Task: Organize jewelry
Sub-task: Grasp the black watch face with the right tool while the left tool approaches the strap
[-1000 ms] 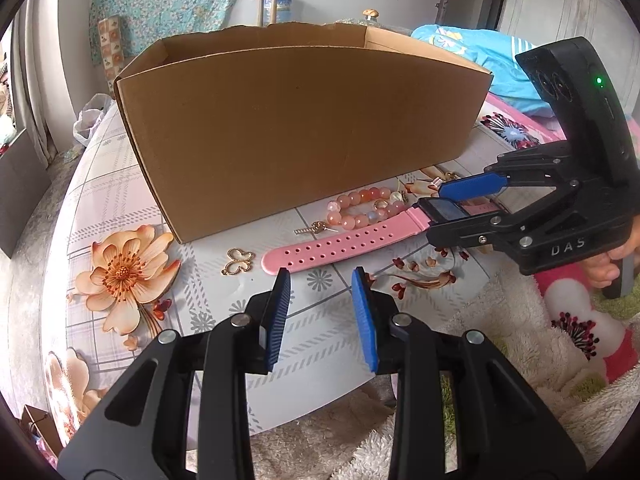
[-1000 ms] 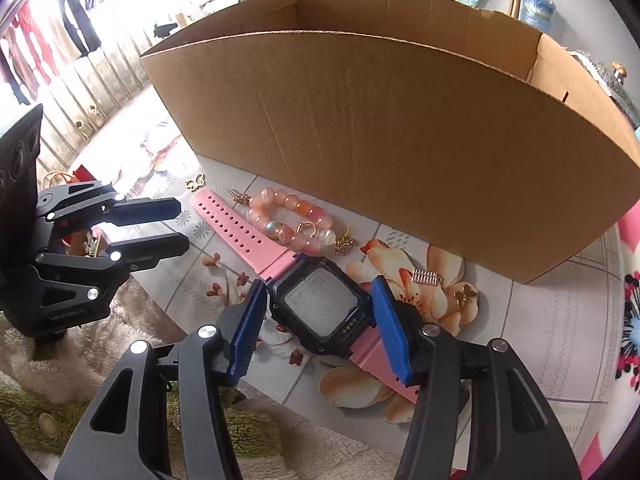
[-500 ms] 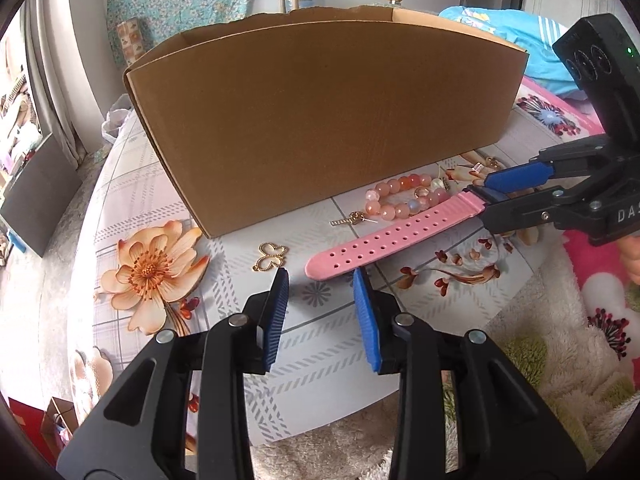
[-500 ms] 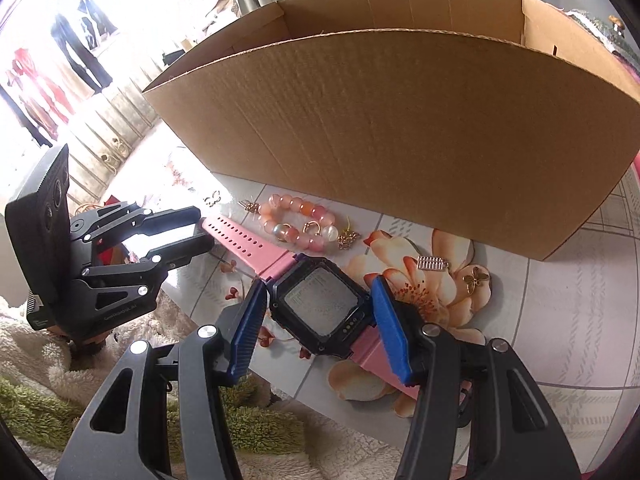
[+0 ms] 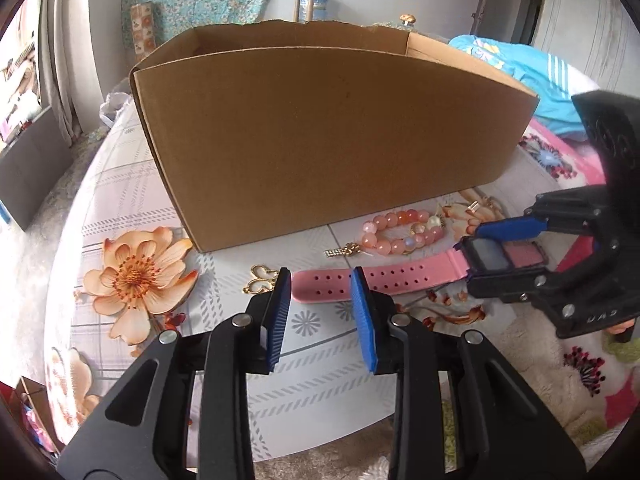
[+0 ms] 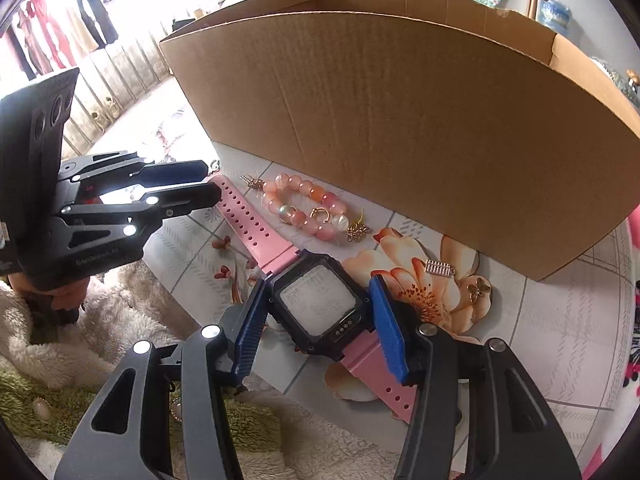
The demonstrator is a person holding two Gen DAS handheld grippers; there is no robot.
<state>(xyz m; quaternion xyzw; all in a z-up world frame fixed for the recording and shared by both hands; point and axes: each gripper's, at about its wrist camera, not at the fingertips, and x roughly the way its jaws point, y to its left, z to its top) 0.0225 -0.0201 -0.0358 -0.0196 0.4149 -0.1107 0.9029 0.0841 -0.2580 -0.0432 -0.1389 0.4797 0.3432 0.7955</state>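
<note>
The pink watch (image 6: 316,304) lies flat on the counter (image 6: 560,340) in front of the cardboard box (image 6: 400,128), its long axis running from the upper left of the right wrist frame down to the lower middle. The right claw (image 6: 318,326) straddles the watch case across that axis, its 2 blue pads closing on the case's sides; whether they already press I cannot tell. The left claw (image 5: 322,312), jaws apart, narrowing and holding nothing, points steeply down at the strap's free end, just short of it. The bead bracelet (image 6: 308,208) lies beside the strap.

Pink watch (image 6: 316,304) flat beside beaded bracelet (image 6: 308,210)
</note>
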